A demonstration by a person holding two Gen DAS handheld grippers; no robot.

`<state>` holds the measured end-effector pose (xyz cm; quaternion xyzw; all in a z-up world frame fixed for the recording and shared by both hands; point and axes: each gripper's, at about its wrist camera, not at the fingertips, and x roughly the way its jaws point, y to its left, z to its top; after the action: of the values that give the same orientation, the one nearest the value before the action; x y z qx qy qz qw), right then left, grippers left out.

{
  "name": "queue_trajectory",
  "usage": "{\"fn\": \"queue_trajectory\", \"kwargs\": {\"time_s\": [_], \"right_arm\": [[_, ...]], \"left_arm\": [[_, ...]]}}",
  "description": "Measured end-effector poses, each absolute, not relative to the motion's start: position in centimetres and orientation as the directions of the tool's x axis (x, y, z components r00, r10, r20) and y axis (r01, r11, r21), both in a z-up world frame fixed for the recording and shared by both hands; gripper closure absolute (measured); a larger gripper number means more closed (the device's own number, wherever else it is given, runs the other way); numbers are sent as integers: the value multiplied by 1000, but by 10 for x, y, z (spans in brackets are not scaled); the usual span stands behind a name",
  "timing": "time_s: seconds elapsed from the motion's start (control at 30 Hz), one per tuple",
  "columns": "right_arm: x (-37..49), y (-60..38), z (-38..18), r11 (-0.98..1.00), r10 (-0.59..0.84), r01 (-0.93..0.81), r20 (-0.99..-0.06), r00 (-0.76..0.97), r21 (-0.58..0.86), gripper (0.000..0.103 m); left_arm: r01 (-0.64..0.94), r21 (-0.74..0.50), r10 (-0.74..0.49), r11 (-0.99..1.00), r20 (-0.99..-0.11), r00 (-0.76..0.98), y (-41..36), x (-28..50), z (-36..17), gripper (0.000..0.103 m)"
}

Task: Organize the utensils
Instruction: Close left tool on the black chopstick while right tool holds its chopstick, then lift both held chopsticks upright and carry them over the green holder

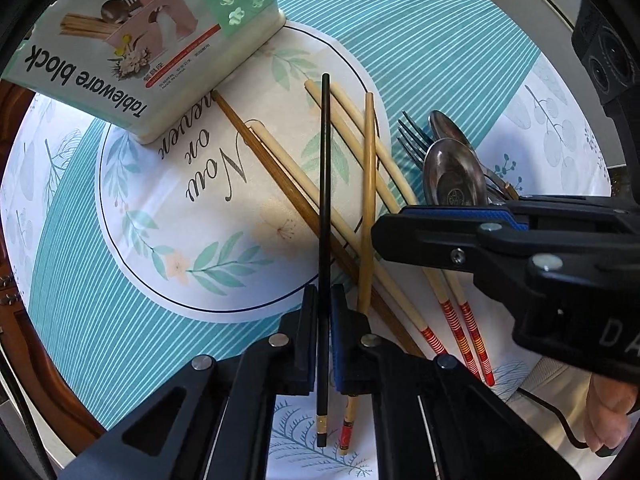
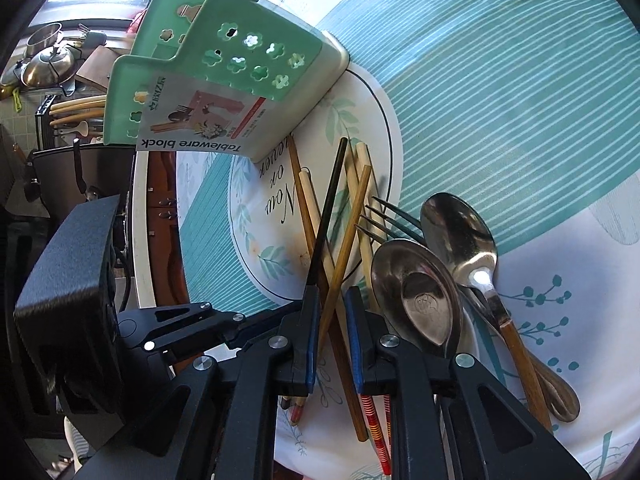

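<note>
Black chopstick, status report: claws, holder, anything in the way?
Left claw shut on black chopstick. Right claw open over crossed chopsticks. Green holder upright, clear path.

— What colours are on the surface?
— Its cloth is teal with thin white stripes, plus white panels with pale leaf prints.
— And the holder?
— The utensil holder is mint green with flower-shaped cutouts.
— The chopsticks?
— One black chopstick, several pale bamboo chopsticks, some with red-and-yellow banded ends. The spoons are silver.
</note>
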<state>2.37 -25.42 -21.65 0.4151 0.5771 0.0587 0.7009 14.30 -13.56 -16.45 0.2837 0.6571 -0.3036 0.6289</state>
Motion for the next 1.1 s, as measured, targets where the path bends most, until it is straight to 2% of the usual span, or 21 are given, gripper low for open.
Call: {"fn": "queue_trajectory", "kwargs": {"time_s": [0.13,0.23,0.73,0.83,0.97,1.1], "right_arm": [[25,-251,-217,656,555,397,-767,324,642,88],[28,-245,-214,671,536,394,-778,326,628,82],[50,-212,-207,773,394,405,-870,295,488,82],[52,-206,-205,798,347,409,-893,288,442,92],[52,-200,-204,803,329,419,-901,281,424,97],[51,-200,-205,792,343,425,-895,285,439,98]], "left_arm": [[747,-44,-30,664,-999,-33,-128,139,-164,100],[738,-58,-52,673,-998,-30,-120,138,-163,100],[694,-120,-161,710,-987,-6,-53,150,-149,100],[682,-137,-190,719,-982,4,-38,148,-142,100],[675,-132,-222,726,-974,49,-21,141,-126,100],[663,-130,-245,738,-966,83,-12,133,-113,100]]}}
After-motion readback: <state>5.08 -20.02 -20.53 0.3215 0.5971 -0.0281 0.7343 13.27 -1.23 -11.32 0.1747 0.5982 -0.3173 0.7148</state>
